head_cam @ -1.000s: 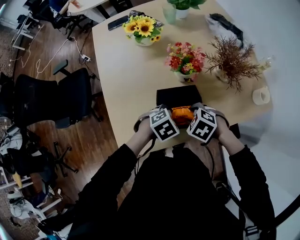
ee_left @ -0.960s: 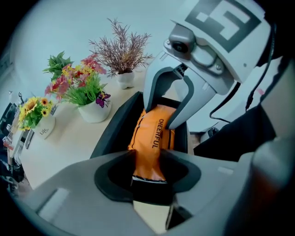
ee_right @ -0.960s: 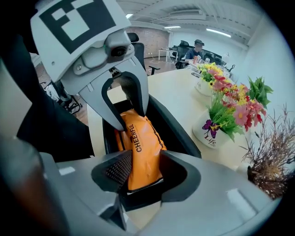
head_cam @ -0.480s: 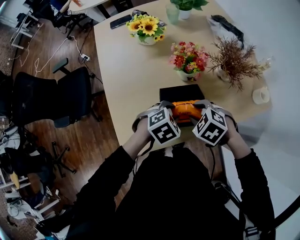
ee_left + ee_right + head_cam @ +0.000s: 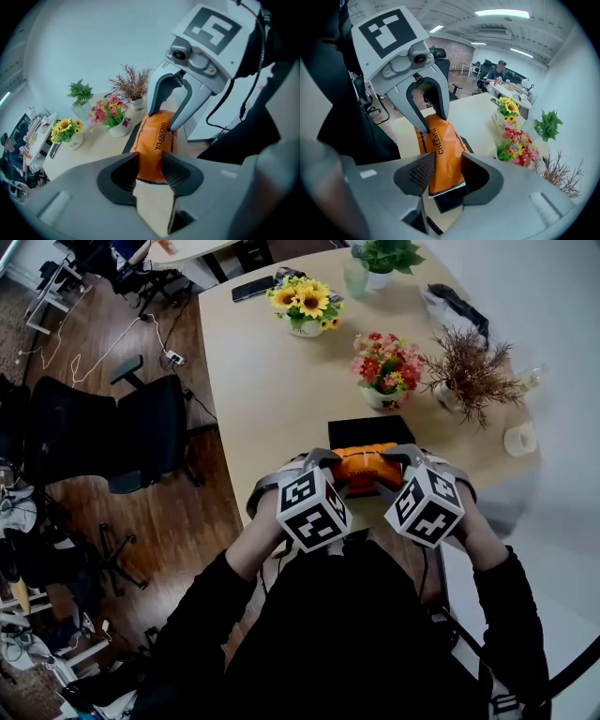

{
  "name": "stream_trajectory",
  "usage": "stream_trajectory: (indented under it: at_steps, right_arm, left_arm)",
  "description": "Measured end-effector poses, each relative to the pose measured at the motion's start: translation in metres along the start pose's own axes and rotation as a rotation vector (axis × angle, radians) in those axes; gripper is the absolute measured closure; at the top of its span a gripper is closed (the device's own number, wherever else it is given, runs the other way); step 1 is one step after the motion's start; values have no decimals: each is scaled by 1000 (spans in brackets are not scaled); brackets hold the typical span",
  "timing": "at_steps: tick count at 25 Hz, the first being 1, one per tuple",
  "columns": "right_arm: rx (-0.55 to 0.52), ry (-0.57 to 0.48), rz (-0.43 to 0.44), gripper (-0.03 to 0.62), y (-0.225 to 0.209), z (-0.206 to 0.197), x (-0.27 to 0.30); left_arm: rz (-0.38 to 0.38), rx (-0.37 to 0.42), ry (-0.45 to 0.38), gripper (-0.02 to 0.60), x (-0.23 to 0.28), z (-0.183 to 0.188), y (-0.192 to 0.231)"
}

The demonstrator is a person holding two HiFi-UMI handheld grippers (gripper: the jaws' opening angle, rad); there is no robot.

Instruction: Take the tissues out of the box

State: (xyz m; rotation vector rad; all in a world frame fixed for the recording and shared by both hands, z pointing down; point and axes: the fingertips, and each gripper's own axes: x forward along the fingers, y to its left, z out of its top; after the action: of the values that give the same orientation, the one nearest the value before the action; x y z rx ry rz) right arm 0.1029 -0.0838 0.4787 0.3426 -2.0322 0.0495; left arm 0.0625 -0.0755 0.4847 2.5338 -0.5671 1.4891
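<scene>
Tissue pack up and out, carried over the box

Orange tissue pack (image 5: 364, 465) hangs above the near edge of the black box (image 5: 370, 430), apparently clear of it; the removal looks mostly done, and setting the pack down away from the box is probably what remains. Left gripper (image 5: 150, 172) is clamped on one end, jaws nearly together, squeezing the wrap thin. Right gripper (image 5: 443, 176) is clamped on the other end, jaws wider. The pack is a soft, glossy, creased wrapper with dark "CHEERFUL" lettering and a white lower edge.
</scene>
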Motion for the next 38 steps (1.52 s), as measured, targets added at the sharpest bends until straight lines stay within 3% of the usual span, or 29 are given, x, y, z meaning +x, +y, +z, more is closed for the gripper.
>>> stream_trajectory:
  at_steps: [12, 17, 29, 38]
  right_arm:
    - [-161, -66, 105, 424, 51, 99, 30]
    - [-207, -62, 148, 425, 75, 125, 47]
    - [-180, 31, 258, 425, 114, 124, 133]
    - [-145, 99, 287, 427, 113, 122, 167]
  left_arm:
    - [97, -145, 47, 454, -72, -90, 15]
    - [104, -208, 51, 456, -85, -127, 14]
    - [-13, -294, 124, 459, -41, -210, 10]
    - [-105, -283, 133, 460, -18, -224, 21]
